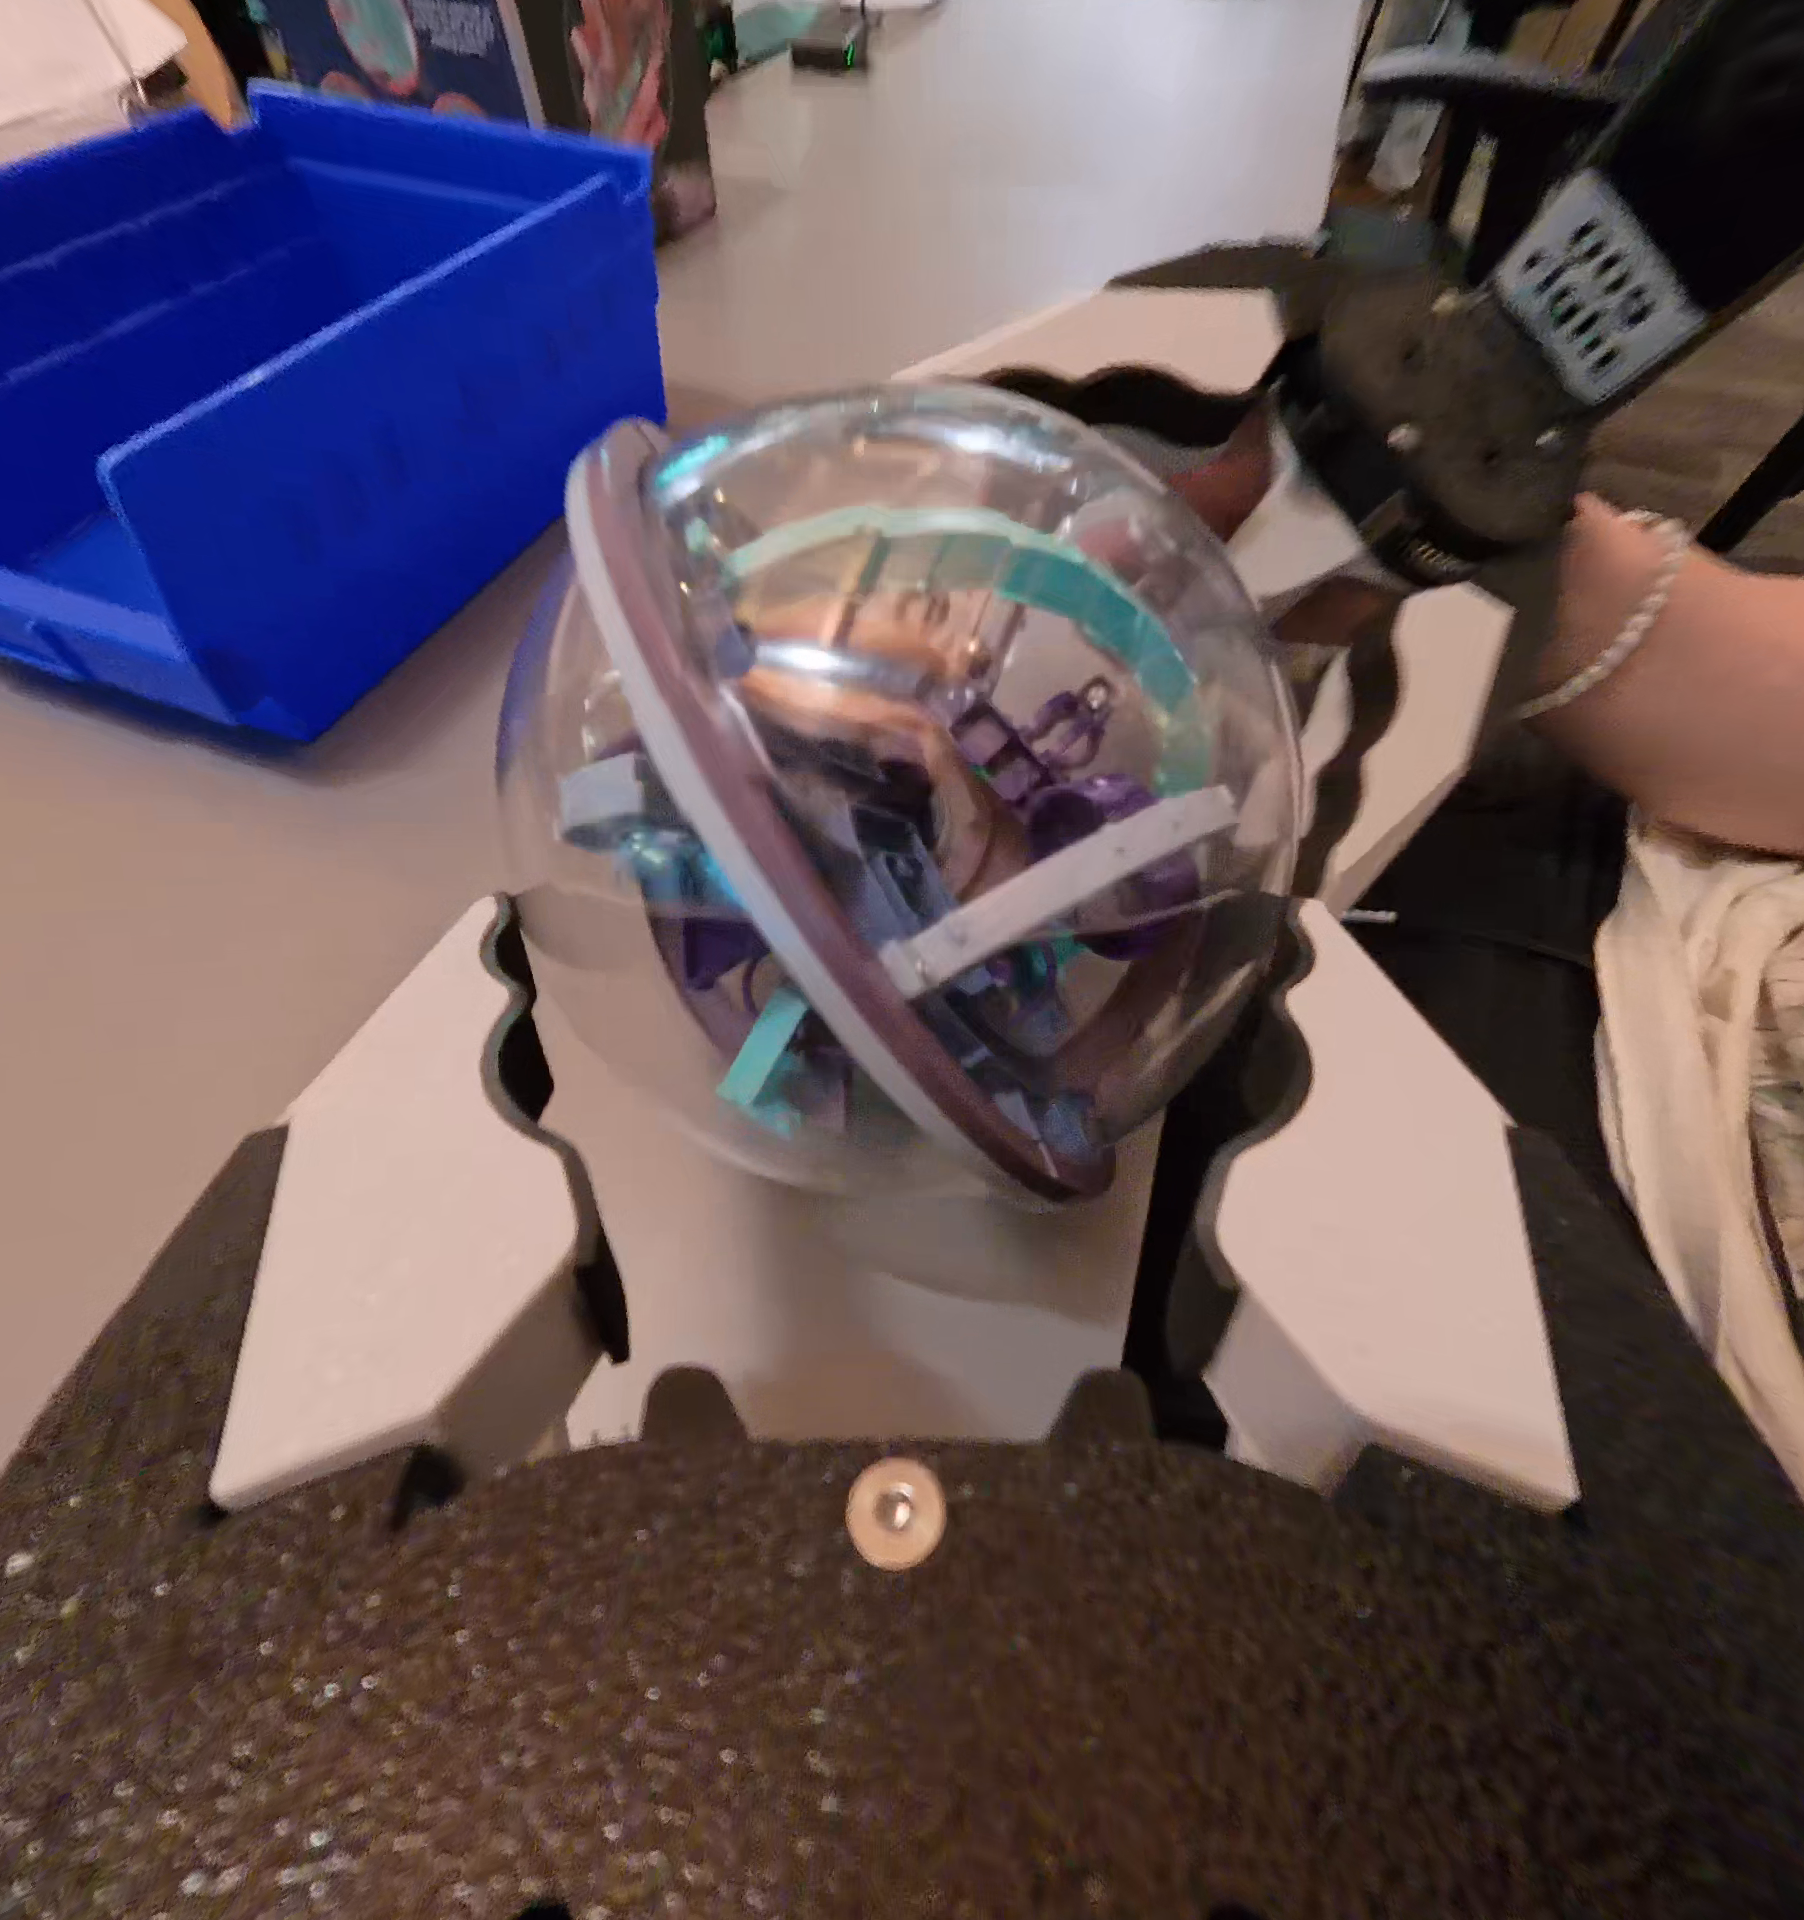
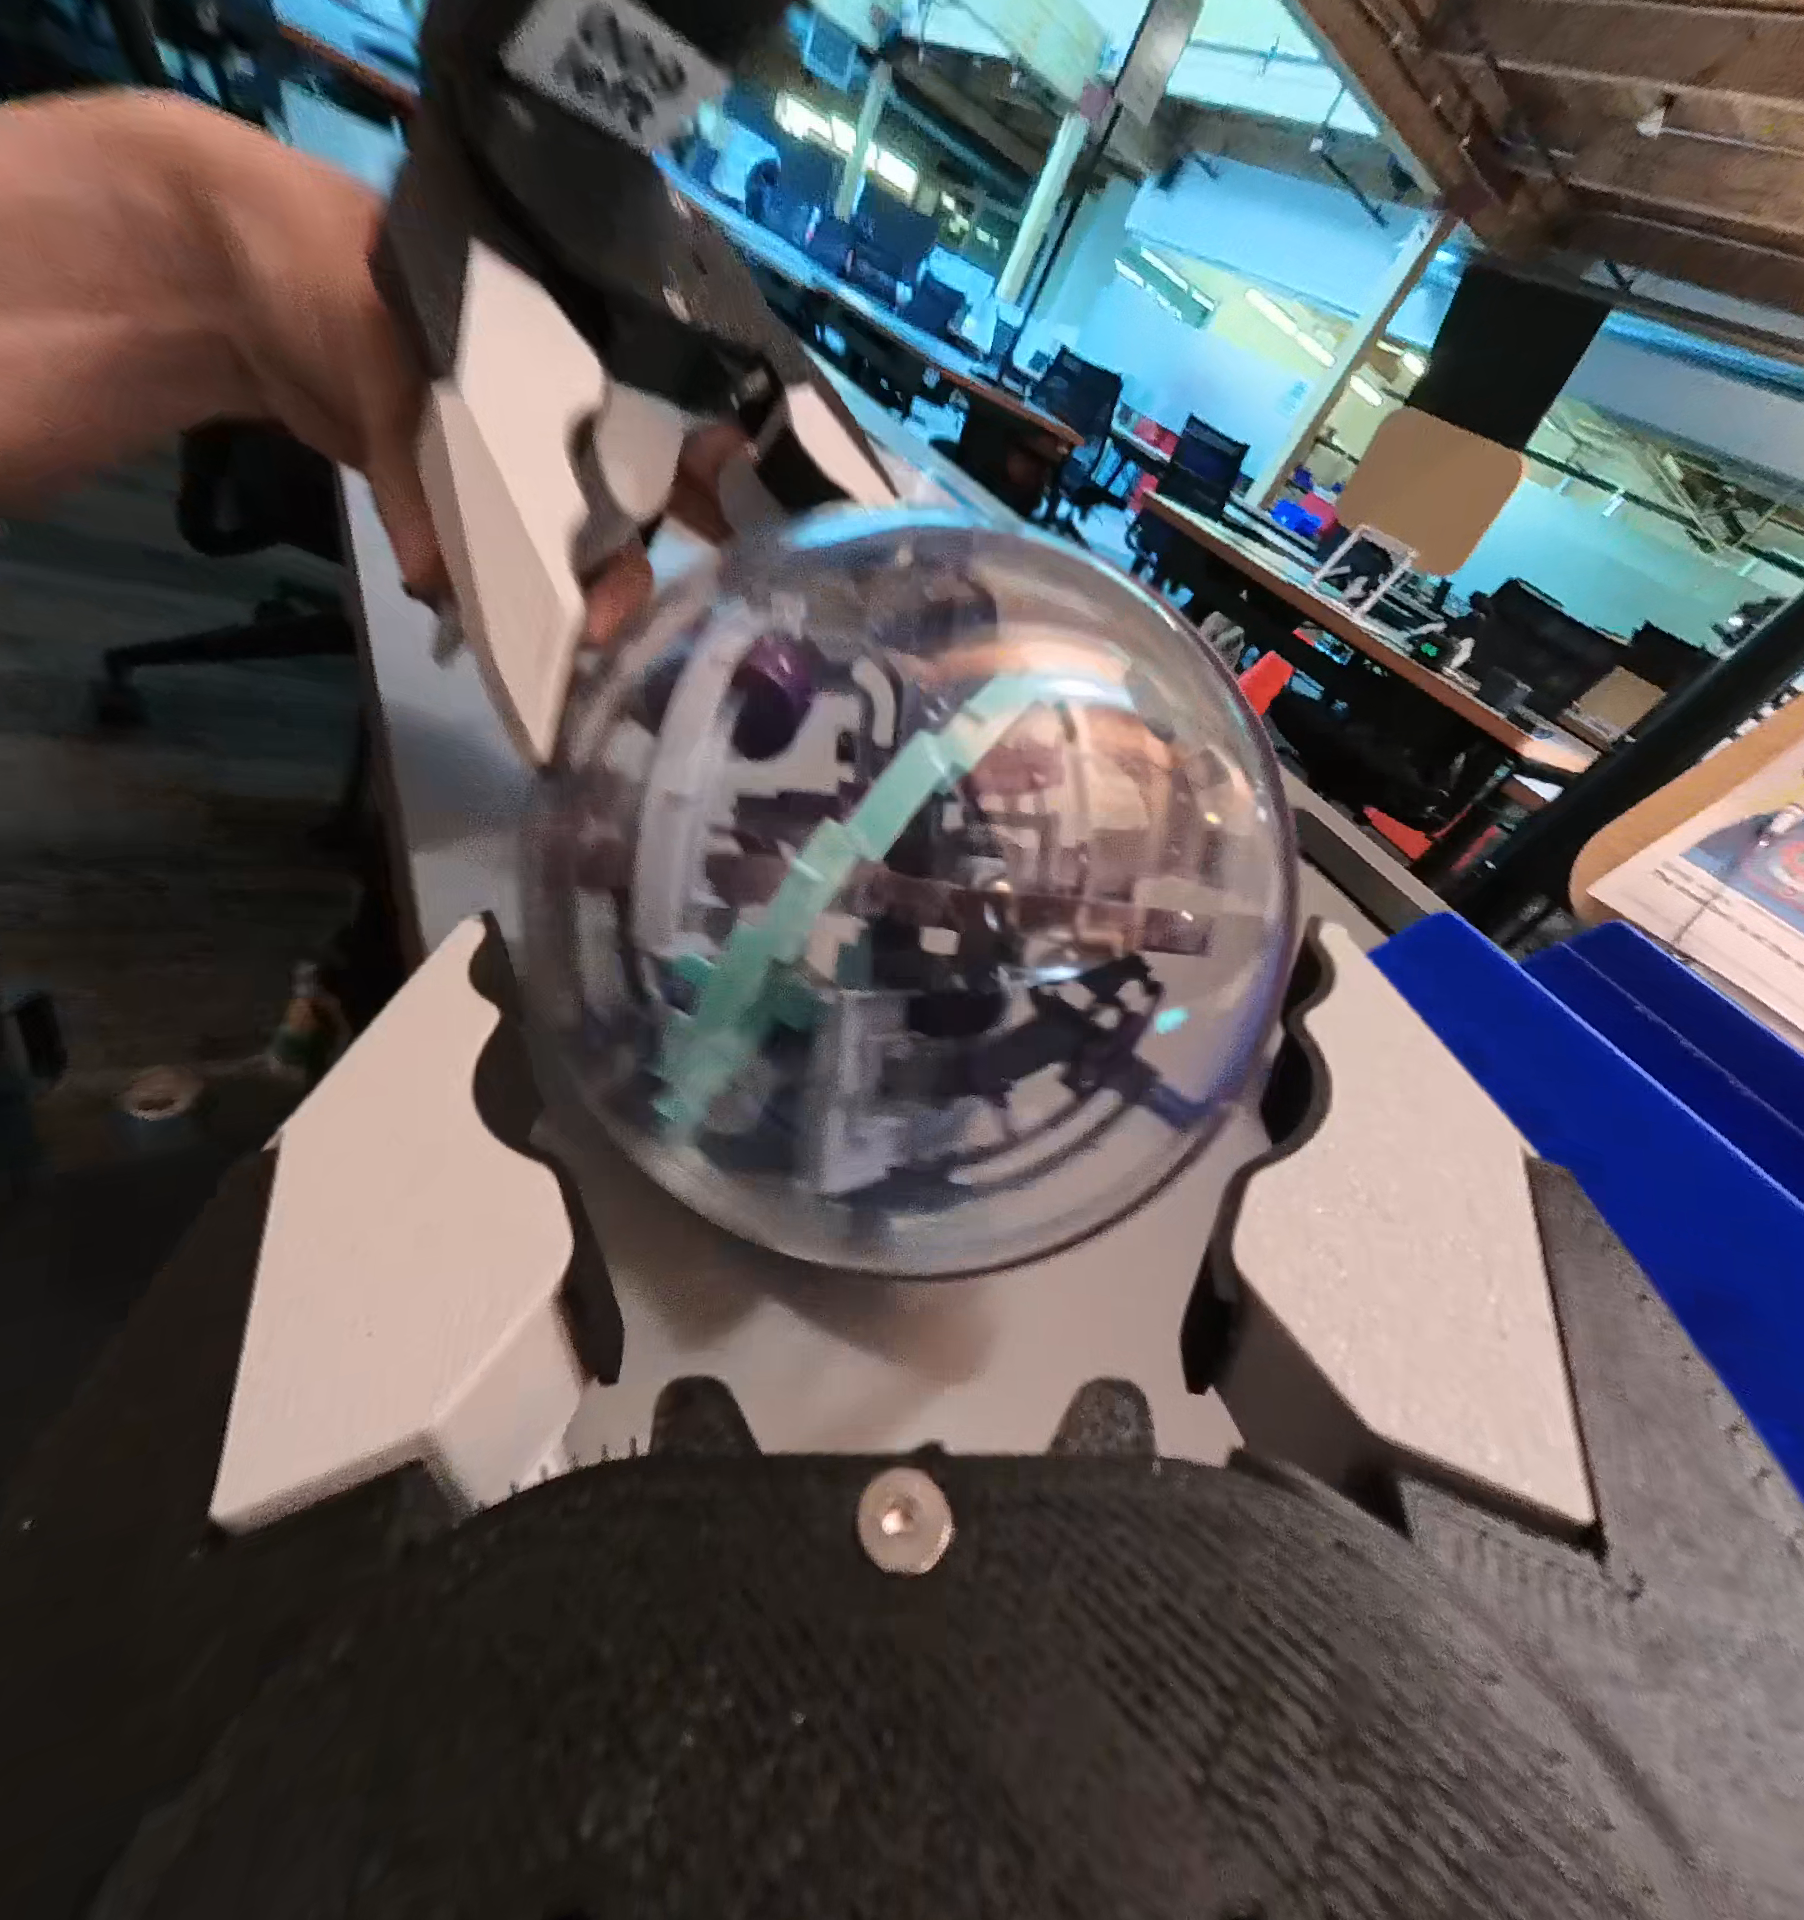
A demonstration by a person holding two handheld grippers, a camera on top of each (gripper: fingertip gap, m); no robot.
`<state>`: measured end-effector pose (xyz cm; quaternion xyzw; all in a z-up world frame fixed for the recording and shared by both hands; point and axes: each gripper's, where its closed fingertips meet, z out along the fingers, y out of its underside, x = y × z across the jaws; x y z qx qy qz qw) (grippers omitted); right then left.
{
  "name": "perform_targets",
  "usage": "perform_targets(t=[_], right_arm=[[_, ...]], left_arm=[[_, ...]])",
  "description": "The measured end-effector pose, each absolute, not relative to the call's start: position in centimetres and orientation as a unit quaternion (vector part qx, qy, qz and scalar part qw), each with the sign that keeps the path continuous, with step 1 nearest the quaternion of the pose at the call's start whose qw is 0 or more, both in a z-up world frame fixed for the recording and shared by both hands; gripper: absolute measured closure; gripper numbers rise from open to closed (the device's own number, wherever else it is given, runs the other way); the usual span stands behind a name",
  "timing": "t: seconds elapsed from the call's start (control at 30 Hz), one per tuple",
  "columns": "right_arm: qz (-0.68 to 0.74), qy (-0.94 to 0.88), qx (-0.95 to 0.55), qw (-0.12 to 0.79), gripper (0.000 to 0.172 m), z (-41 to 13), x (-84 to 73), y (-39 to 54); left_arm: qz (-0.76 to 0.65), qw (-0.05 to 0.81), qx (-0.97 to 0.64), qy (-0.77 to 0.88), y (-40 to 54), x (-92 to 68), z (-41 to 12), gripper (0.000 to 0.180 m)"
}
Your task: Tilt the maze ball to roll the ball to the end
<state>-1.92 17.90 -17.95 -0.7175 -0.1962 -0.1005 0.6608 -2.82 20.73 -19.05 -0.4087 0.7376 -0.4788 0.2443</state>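
The maze ball (image 1: pixel 898 790) is a clear sphere with teal, purple and grey tracks inside and a band around its middle. It sits between the fingers of my left gripper (image 1: pixel 898 935), whose pads press on both its sides over the grey table (image 1: pixel 150 935). My right gripper (image 2: pixel 898 966) holds the same ball (image 2: pixel 908 894) from the opposite side, with both pads against it. The right gripper also shows in the left wrist view (image 1: pixel 1397 436) at the upper right. The left gripper shows in the right wrist view (image 2: pixel 565 468), one white finger lying on the sphere. The small rolling ball is not clear.
A blue bin (image 1: pixel 254 416) with dividers stands on the table left of the ball; its wall shows in the right wrist view (image 2: pixel 1656 1122). A person's hand (image 1: pixel 1708 675) holds the right gripper. The table edge lies near the ball's right side.
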Motion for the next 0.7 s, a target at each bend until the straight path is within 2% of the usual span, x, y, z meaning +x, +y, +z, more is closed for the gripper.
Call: perform_targets(t=[0.07, 0.1, 0.23, 0.4, 0.7], right_arm=[[-0.098, -0.187, -0.711, 0.67, 0.028, -17.5, -2.5, 17.8], [-0.116, -0.18, -0.713, 0.667, 0.034, -17.4, -2.1, 17.9], [-0.104, -0.187, -0.718, 0.662, 0.029, -17.7, -1.4, 18.1], [-0.039, -0.182, -0.718, 0.671, 0.03, -17.8, -0.8, 17.7], [-0.018, -0.158, -0.72, 0.675, 0.03, -17.8, -0.2, 17.5]], left_arm=[[-0.451, 0.239, -0.419, 0.751, 20.8, -2.9, -19.9, 0.047], [-0.445, 0.235, -0.421, 0.755, 20.7, -2.9, -20.0, 0.047], [-0.451, 0.228, -0.422, 0.753, 20.2, -2.7, -19.9, 0.048], [-0.47, 0.234, -0.402, 0.75, 20.5, -3.2, -19.5, 0.06], [-0.476, 0.243, -0.4, 0.745, 20.3, -2.7, -19.3, 0.06]])
